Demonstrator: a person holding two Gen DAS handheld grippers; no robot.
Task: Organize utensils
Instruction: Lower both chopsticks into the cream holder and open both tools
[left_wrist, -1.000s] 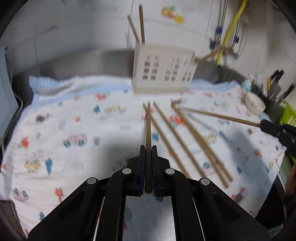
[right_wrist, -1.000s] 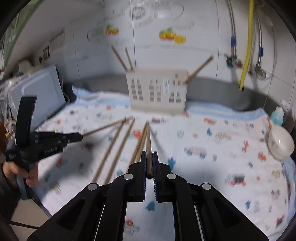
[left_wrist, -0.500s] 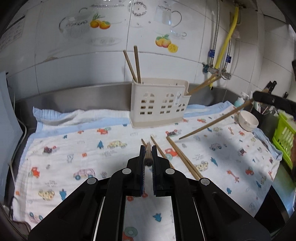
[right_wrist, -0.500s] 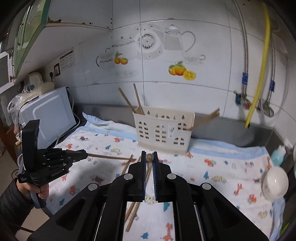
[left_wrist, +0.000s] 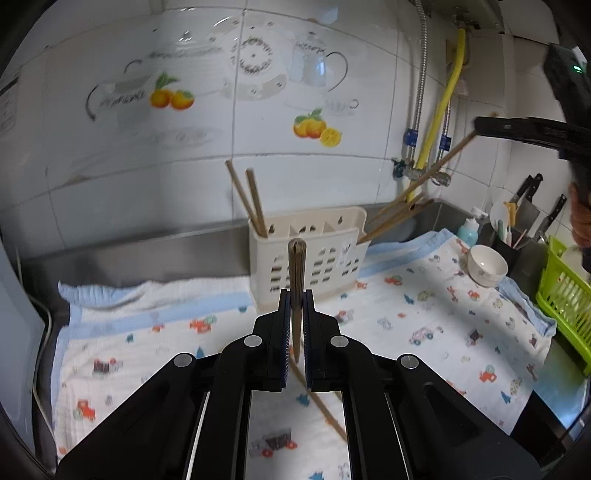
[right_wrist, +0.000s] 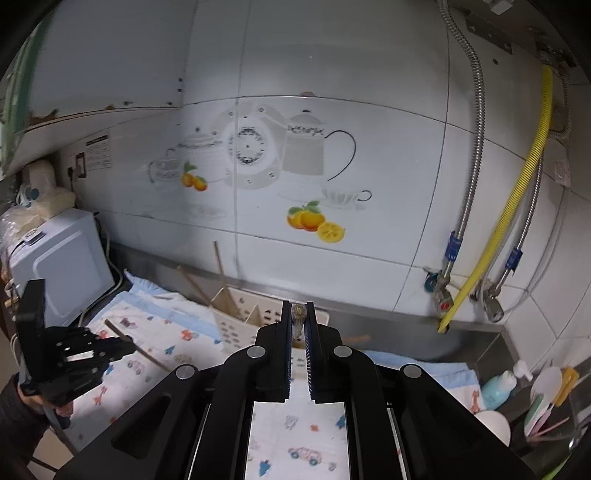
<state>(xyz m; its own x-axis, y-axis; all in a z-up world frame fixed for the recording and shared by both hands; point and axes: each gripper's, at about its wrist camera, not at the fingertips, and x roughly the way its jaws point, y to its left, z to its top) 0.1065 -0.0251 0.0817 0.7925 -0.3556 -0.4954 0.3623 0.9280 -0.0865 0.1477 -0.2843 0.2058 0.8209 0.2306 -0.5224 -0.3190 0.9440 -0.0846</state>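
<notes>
A cream utensil holder (left_wrist: 308, 251) stands at the back of the patterned cloth, with two chopsticks (left_wrist: 251, 201) in its left compartment and more leaning out on its right. My left gripper (left_wrist: 294, 299) is shut on a wooden chopstick (left_wrist: 296, 273) that points up and forward, raised above the cloth. My right gripper (right_wrist: 298, 314) is shut on another chopstick (right_wrist: 298, 314), seen end-on, held high above the holder (right_wrist: 243, 317). In the left wrist view the right gripper (left_wrist: 532, 129) holds its chopstick (left_wrist: 424, 177) slanting down toward the holder. Loose chopsticks (left_wrist: 317, 398) lie on the cloth.
A white bowl (left_wrist: 487, 264), a blue bottle (left_wrist: 467, 229), a knife rack (left_wrist: 528, 206) and a green basket (left_wrist: 565, 295) stand at the right. A white appliance (right_wrist: 59, 266) stands at the left. Pipes and a yellow hose (right_wrist: 517, 206) run down the tiled wall.
Both grippers have lifted their chopsticks off the cloth and risen. The right one now sits high above the holder; the left one has tilted its chopstick upward.
</notes>
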